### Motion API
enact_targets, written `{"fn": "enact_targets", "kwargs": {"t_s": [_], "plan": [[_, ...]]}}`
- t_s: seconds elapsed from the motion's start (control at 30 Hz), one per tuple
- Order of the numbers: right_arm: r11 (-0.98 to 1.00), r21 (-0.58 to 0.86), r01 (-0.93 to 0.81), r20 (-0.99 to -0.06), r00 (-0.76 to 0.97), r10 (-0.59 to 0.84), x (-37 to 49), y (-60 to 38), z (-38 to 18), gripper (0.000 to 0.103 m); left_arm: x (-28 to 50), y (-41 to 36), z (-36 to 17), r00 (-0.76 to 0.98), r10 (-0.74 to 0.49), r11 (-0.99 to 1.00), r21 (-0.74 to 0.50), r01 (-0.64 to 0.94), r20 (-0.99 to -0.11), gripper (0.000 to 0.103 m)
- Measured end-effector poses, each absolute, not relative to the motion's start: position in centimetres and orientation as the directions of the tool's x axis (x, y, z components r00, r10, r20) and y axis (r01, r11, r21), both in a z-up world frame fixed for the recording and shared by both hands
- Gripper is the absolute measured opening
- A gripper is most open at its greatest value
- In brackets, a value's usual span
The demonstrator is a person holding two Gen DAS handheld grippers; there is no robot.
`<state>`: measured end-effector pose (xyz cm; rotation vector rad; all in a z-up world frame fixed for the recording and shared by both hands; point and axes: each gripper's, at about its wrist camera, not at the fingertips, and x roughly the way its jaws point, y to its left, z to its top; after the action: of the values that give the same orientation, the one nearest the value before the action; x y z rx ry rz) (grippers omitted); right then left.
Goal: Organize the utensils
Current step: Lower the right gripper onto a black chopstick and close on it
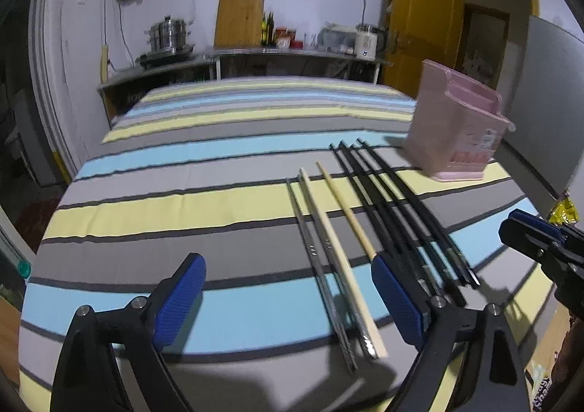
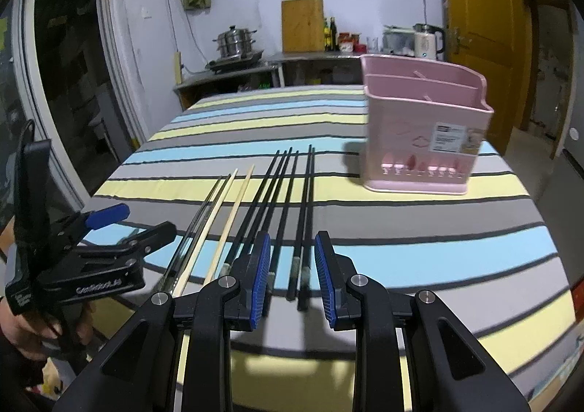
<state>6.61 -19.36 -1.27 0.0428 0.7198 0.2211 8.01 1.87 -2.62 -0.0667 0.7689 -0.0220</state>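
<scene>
Several chopsticks lie side by side on the striped tablecloth: metal ones point(image 1: 310, 251) point(image 2: 193, 229), two pale wooden ones point(image 1: 328, 229) point(image 2: 233, 207) and several black ones point(image 1: 394, 207) point(image 2: 277, 193). A pink utensil holder point(image 1: 456, 130) point(image 2: 423, 127) stands upright beyond them, at the right. My left gripper point(image 1: 288, 298) is open, with the metal and wooden chopsticks' near ends between its fingers; it also shows in the right wrist view point(image 2: 142, 222). My right gripper point(image 2: 292, 277) is open around the near ends of two black chopsticks point(image 2: 304, 214).
The tablecloth point(image 1: 182, 203) point(image 2: 438, 240) covers a table that ends close behind the holder. A counter point(image 1: 255, 54) point(image 2: 292, 57) with pots, bottles and a kettle runs along the back wall. A yellow door point(image 1: 419, 17) point(image 2: 481, 10) is at the right.
</scene>
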Motion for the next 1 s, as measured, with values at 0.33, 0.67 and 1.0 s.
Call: {"fn": "enact_targets", "kwargs": {"t_s": [0.33,0.67,1.0], "plan": [[0.970,0.130,-0.206,-0.684,0.690,0.239,9.9,-18.8,-2.1,0.026,12.7,3.4,-4.6,0.603,-0.052,0.993,-0.107,-0.057,-0.796,0.071],[0.981,0.099,-0.165,-0.738,0.649,0.183,14.0,-19.3,-3.3,0.026,14.4,2.6,-5.0,0.596,-0.002,1.000,-0.018,-0.021,-0.803,0.069],[0.986,0.094,-0.138,-0.798,0.582,0.158,18.0,-19.7,-4.9,0.026,15.0,2.9,-4.8,0.609,0.006,0.999,-0.015,-0.030,-0.793,0.048]]}}
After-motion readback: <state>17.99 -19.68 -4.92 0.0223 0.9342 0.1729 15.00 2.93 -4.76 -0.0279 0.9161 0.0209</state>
